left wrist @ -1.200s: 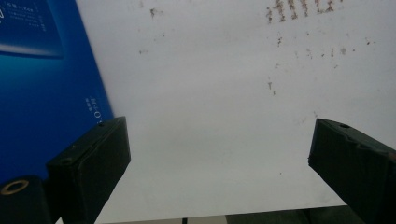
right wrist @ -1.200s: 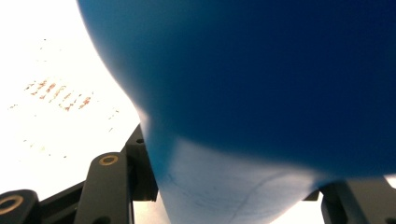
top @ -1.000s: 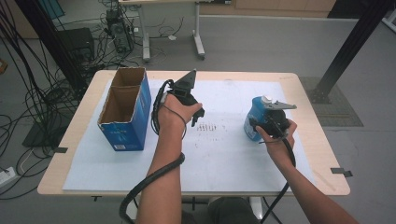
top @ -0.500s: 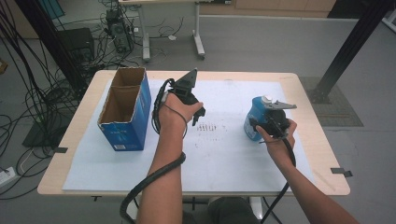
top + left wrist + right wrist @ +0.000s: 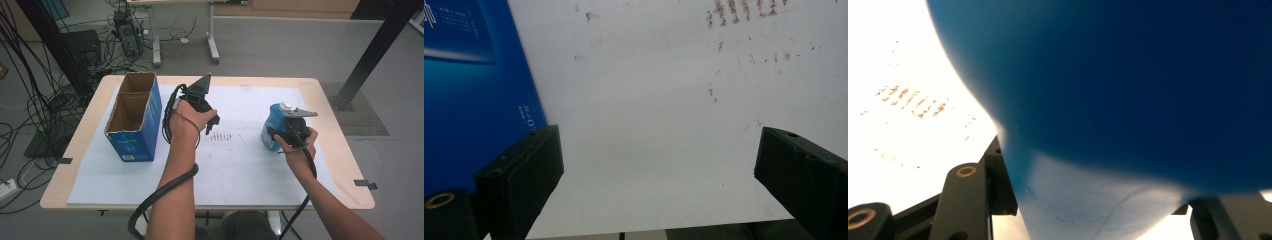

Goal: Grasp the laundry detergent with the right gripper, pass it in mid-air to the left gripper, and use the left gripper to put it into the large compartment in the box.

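A blue container (image 5: 272,121) with a white cap stands on the white mat (image 5: 240,165) at the right. My right gripper (image 5: 278,136) is shut on its side, held by a hand from the near side. In the right gripper view the blue container (image 5: 1128,75) bulges between the jaws of the right gripper (image 5: 1098,215). My left gripper (image 5: 210,120) hovers over the mat's middle, just right of the open blue cardboard box (image 5: 132,117). In the left gripper view the left gripper (image 5: 659,165) stands open, wide apart over bare mat, with the box wall (image 5: 469,90) at the left.
Rusty brown marks (image 5: 225,136) stain the mat between the two hands. The wooden table's edge (image 5: 345,165) shows around the mat. Cables, desk legs and a dark post stand on the floor beyond the table.
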`<state>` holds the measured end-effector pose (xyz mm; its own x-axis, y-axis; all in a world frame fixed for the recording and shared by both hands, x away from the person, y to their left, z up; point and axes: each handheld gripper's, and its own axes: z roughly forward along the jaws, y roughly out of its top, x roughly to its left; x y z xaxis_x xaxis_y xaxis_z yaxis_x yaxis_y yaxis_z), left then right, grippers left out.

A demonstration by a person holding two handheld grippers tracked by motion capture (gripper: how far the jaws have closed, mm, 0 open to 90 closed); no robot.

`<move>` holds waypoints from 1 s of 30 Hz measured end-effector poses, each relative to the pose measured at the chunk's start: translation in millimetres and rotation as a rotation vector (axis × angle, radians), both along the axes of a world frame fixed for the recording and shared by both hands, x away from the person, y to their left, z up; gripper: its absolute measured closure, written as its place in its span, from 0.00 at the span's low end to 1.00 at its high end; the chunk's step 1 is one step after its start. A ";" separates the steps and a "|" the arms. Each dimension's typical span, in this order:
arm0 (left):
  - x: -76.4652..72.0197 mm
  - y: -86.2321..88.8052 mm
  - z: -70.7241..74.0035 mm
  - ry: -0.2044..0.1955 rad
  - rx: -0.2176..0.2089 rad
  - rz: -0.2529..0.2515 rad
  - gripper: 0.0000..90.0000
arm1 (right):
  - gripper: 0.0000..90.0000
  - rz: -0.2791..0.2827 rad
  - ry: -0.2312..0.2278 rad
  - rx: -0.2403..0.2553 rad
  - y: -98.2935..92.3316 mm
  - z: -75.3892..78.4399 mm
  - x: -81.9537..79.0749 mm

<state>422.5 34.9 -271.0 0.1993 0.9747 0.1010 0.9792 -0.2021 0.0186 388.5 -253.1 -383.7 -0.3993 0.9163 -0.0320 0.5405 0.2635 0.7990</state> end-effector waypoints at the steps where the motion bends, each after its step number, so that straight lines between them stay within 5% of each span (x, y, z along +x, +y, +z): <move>1: 0.1 0.0 0.1 0.001 0.001 0.000 0.07 | 0.47 0.000 0.000 0.000 0.0 0.0 -0.1; 30: -0.7 -1.4 1.0 0.001 0.006 -0.002 0.07 | 0.47 0.008 -0.007 0.004 -1.1 -1.0 -0.5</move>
<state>421.9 33.5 -270.0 0.2010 0.9737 0.1069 0.9789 -0.2038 0.0158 388.0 -254.2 -384.7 -0.4064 0.9132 -0.0313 0.5324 0.2645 0.8041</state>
